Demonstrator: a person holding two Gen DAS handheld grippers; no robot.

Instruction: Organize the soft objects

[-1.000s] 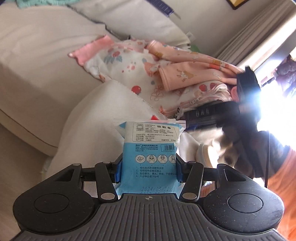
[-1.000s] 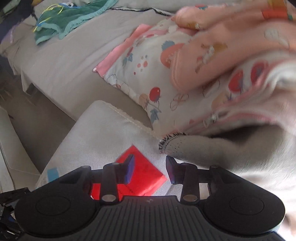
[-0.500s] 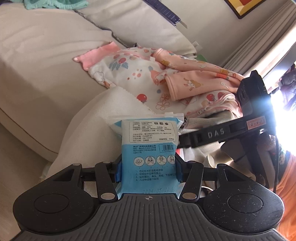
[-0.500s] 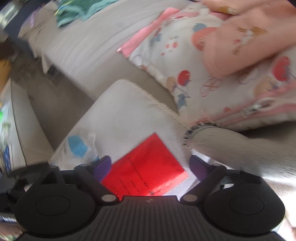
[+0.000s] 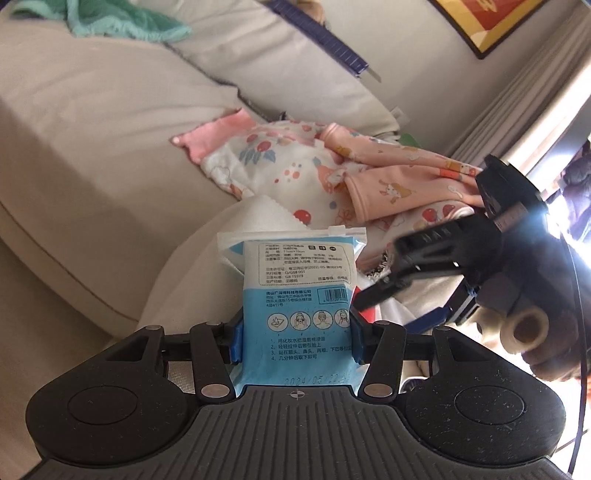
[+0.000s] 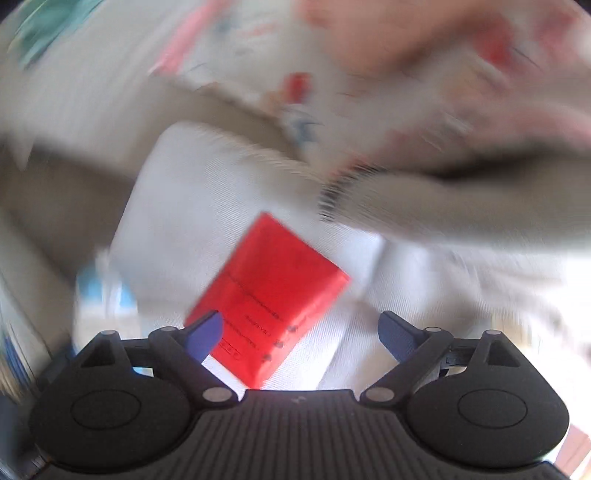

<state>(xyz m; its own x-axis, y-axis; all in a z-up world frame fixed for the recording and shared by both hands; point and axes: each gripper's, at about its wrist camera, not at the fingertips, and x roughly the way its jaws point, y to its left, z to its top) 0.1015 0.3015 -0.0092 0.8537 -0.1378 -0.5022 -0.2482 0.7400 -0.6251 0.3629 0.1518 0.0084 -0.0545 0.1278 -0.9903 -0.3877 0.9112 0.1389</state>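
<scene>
My left gripper point(image 5: 293, 341) is shut on a blue and white packet of cotton pads point(image 5: 297, 291), held upright above a white cloth point(image 5: 207, 273) on the sofa. My right gripper point(image 6: 301, 332) is open, its jaws wide apart just over a red packet point(image 6: 269, 295) that lies on the white cloth point(image 6: 192, 192); the view is blurred. The right gripper also shows in the left wrist view point(image 5: 373, 295), reaching in from the right. Pink and floral baby clothes point(image 5: 332, 173) lie piled behind the cloth.
A beige sofa seat point(image 5: 92, 147) and back cushion point(image 5: 280, 66) fill the left and rear. A teal garment point(image 5: 110, 22) lies at the far left on the sofa. A grey cloth point(image 6: 443, 206) lies right of the red packet. A bright window is at the right.
My right gripper opened wide and dropped toward the red packet. My left gripper pulled back and tilted up with the blue packet still held.
</scene>
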